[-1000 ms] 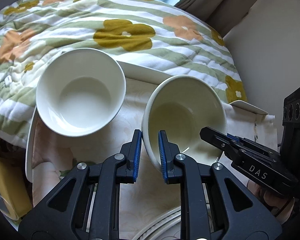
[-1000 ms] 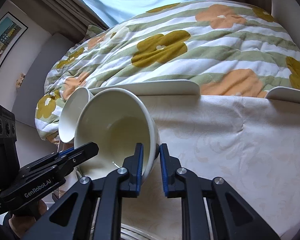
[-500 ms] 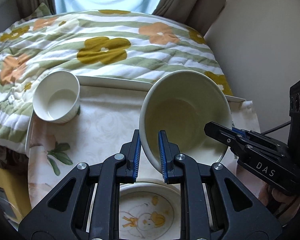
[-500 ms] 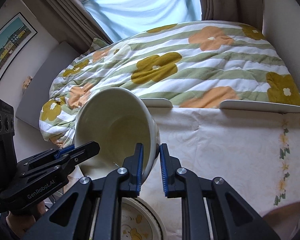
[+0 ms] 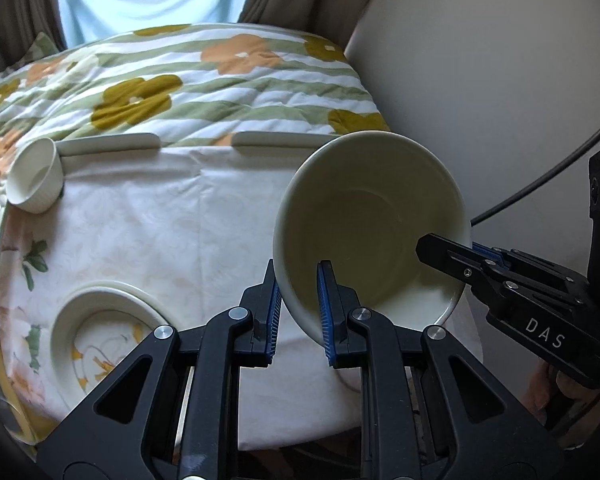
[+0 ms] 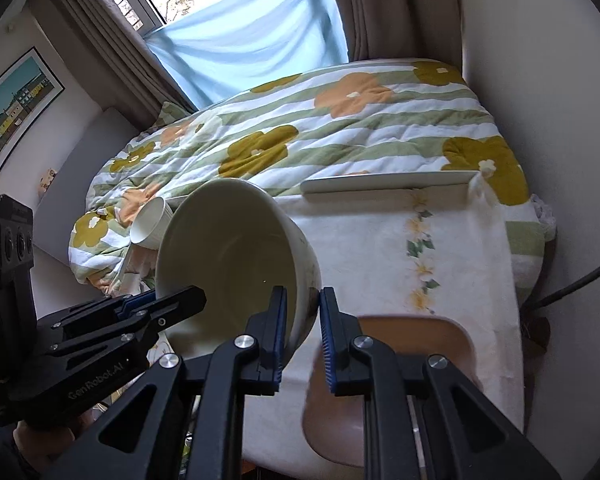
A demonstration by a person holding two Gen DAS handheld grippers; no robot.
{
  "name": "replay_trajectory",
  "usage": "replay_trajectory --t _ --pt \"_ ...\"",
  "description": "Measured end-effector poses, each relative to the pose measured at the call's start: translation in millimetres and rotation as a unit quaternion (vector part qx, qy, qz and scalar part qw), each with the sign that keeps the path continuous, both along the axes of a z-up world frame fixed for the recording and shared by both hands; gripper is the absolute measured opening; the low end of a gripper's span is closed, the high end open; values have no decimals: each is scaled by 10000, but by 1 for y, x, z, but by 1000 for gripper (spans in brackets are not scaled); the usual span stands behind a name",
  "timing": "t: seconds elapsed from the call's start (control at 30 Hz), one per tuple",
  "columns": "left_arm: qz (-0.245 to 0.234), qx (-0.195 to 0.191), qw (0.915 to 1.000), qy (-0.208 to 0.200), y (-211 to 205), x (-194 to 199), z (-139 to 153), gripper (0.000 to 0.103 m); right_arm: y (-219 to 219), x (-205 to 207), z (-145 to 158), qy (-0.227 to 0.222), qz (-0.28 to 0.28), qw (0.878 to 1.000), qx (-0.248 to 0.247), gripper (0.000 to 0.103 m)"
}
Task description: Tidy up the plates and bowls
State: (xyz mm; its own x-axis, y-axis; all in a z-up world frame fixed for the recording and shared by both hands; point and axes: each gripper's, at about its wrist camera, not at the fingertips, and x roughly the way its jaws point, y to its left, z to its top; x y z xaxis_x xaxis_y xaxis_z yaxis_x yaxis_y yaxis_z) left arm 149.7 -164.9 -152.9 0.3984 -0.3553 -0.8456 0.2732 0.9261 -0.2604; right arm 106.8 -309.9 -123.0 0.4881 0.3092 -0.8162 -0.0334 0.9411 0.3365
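A large cream bowl hangs tilted above the table's right side, held by both grippers on opposite parts of its rim. My left gripper is shut on the near rim, one pad inside and one outside. My right gripper is shut on the rim the same way; in the left wrist view it reaches in from the right. A small white ribbed bowl stands at the far left corner. A plate with a yellow duck drawing lies near the front left.
The table wears a pale floral cloth and stands against a bed with a striped flower quilt. A brown chair seat sits below the right gripper. A wall and a black cable are to the right.
Both grippers have lifted the large bowl and carried it back and to the right, away from the small bowl. The duck plate has come into view at the front left.
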Motion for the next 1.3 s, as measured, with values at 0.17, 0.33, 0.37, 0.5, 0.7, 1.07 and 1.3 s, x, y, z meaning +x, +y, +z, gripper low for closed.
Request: replay_trajectory --t 0.17,0.33,0.37,0.5,0.7,1.07,1.3 --pt "-200 110 9992 320 -43 -23 -17 15 -37 -23 -9 218 -130 9997 -53 15" --pt "-483 436 9952 726 -69 -31 -43 15 -56 -38 -35 570 -309 9979 33 15" --pt "-537 488 9942 793 -73 -31 -48 15 -60 -40 -42 664 -357 9971 72 15" --pt "-784 720 9895 977 -85 -29 -66 15 -67 -45 -66 964 -529 9938 167 15" --pt "-1056 1150 9819 1074 -100 -19 -83 15 -71 -48 -85 1157 -700 9905 250 15" --pt "-1319 1707 9717 960 -110 -12 -100 15 -67 -45 -103 1319 -748 9884 95 15" --pt "-1402 1906 9683 800 -114 -12 -100 15 -68 -44 -106 1353 -759 9879 55 15"
